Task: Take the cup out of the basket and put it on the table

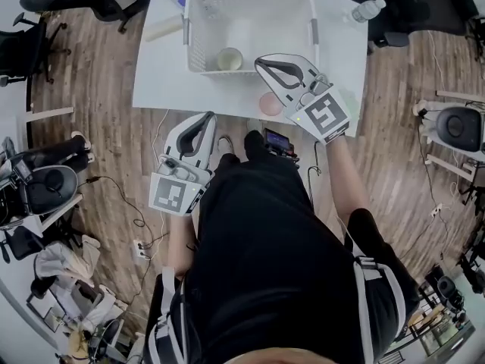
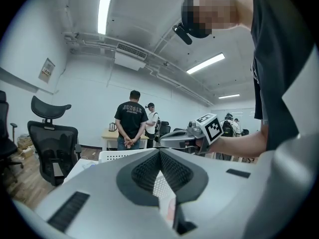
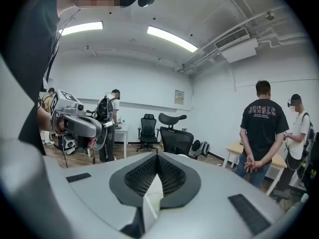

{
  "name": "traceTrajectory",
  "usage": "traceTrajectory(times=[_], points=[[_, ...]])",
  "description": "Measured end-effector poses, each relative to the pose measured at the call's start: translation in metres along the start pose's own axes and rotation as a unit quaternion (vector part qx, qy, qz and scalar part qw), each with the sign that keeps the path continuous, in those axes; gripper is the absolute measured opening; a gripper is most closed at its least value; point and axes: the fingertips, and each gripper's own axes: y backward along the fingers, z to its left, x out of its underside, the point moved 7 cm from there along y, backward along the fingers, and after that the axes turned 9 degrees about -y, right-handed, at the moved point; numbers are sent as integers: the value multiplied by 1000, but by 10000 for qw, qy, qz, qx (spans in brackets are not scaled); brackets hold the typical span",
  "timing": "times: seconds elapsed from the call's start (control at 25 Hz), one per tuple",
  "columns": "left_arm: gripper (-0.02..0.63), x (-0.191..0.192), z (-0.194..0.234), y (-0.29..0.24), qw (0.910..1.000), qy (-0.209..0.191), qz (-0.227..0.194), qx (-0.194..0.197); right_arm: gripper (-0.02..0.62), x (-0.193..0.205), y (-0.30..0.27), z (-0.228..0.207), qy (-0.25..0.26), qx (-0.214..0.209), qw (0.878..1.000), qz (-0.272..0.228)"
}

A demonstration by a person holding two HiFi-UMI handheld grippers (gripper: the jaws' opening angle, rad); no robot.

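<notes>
Left gripper (image 1: 206,120): jaws pressed together tip to tip, nothing between them. Past the pads its own view shows only white mesh of the basket (image 1: 198,36). It hangs just off the near edge of the table (image 1: 163,74), over the wood floor (image 1: 98,82), with its tips pointing at the table.

The basket is white with mesh walls and stands on the white table. The cup (image 1: 229,58) is pale and upright, mouth up, inside the basket against its near wall. Neither tool touches it.

Right gripper (image 1: 260,62): jaws likewise clenched and empty. Its tips are just right of the cup, over the basket's near rim; the head view does not show how high. A pink round object (image 1: 270,103) lies on the table by the gripper's body.

A clear bottle (image 1: 369,9) lies at the table's far right corner.

Room: black office chair (image 2: 50,143), two people (image 2: 130,123) standing with backs turned, and strip lights overhead.
</notes>
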Motion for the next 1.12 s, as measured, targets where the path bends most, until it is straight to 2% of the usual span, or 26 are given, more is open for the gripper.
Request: traceTrajectory(times=[0.28, 0.44, 0.72, 1.04, 1.12], points=[[21, 2, 10, -6, 9993, 77, 83, -350, 18, -10, -34, -32, 263, -273, 9993, 22], [21, 9, 14, -7, 9987, 180, 163, -444, 18, -10, -55, -49, 292, -522, 9981, -132], [21, 9, 21, -13, 9978, 227, 221, -582, 20, -2, -86, -69, 427, -997, 9941, 14], [21, 13, 22, -16, 9963, 297, 341, -732, 21, 34, -120, -87, 174, -1341, 9894, 529], [21, 13, 24, -16, 9960, 299, 351, -763, 52, 46, -130, -90, 154, -1432, 9867, 748]])
